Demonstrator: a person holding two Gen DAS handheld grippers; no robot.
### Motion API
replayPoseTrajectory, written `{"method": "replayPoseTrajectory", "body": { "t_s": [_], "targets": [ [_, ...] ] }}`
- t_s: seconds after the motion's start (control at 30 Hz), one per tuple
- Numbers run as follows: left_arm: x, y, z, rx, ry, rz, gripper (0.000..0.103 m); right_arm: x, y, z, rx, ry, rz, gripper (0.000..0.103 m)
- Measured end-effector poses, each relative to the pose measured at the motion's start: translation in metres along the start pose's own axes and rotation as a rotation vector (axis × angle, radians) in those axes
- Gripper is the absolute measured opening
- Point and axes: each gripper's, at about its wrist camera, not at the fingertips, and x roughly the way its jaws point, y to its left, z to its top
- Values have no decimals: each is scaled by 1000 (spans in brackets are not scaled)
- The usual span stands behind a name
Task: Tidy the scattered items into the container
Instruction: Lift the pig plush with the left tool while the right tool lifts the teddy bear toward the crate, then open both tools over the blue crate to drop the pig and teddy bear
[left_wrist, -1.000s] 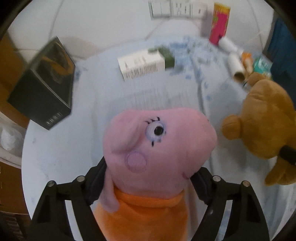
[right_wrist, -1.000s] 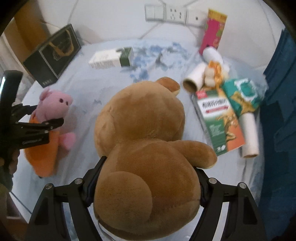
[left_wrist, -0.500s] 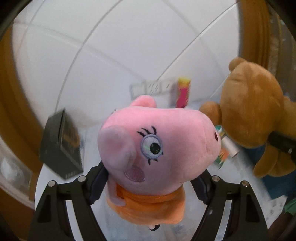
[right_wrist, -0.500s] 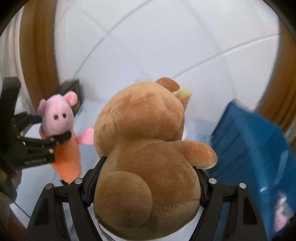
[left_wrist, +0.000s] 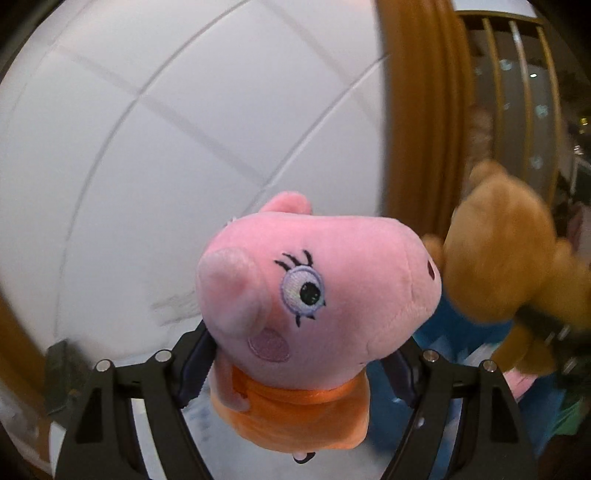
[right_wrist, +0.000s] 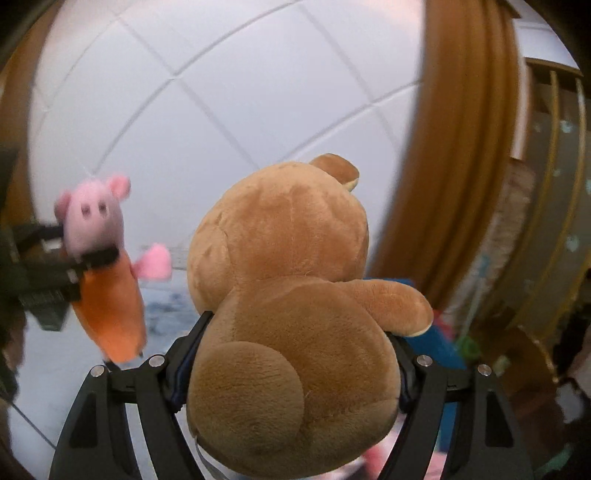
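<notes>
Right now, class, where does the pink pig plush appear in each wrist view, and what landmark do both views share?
Left wrist: pink pig plush fills the centre, held between the left gripper fingers.
Right wrist: pig at the left edge, small and blurred.
Shared landmark: the brown teddy bear.

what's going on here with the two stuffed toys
A person is carrying two plush toys at once, one in each hand-held gripper. The left hand-held gripper is clamped on the pink pig plush around its neck, just above its orange dress. The right hand-held gripper is clamped around the body of the brown teddy bear. Both toys are held up in the air in front of a white tiled wall. No container shows in either view.
</notes>
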Motion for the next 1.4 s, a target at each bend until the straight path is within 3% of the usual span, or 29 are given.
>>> {"method": "replayPoseTrajectory", "body": {
  "t_s": [0.13,0.23,0.37,0.57,0.6,0.63,0.7,0.8,1.03,1.23,1.4],
  "targets": [
    [14,-73,46,-15,-18,-67,79,4,-77,-9,11,33,-23,79],
    [28,-120,59,6,6,-94,79,7,-124,-20,32,53,-32,79],
    [49,-169,52,53,77,-115,80,7,-167,-43,57,86,-15,79],
    [81,-204,14,99,207,-141,86,6,-205,-78,128,115,49,83],
    [84,-208,7,110,218,-137,86,6,-209,-85,134,113,58,87],
    [83,-213,1,118,223,-131,86,3,-210,-90,130,108,44,98],
    [79,-215,-10,121,217,-126,87,-6,-211,-99,115,82,-2,103],
    [69,-217,-16,117,202,-129,103,-19,-211,-109,124,50,-1,103],
    [37,-227,-35,115,145,-102,103,-26,-214,-130,152,43,3,103],
    [4,-208,-61,101,97,-55,103,-36,-204,-150,170,11,41,103],
    [-29,-178,-93,58,55,57,103,-42,-174,-159,158,-29,96,103]
  ]
}}
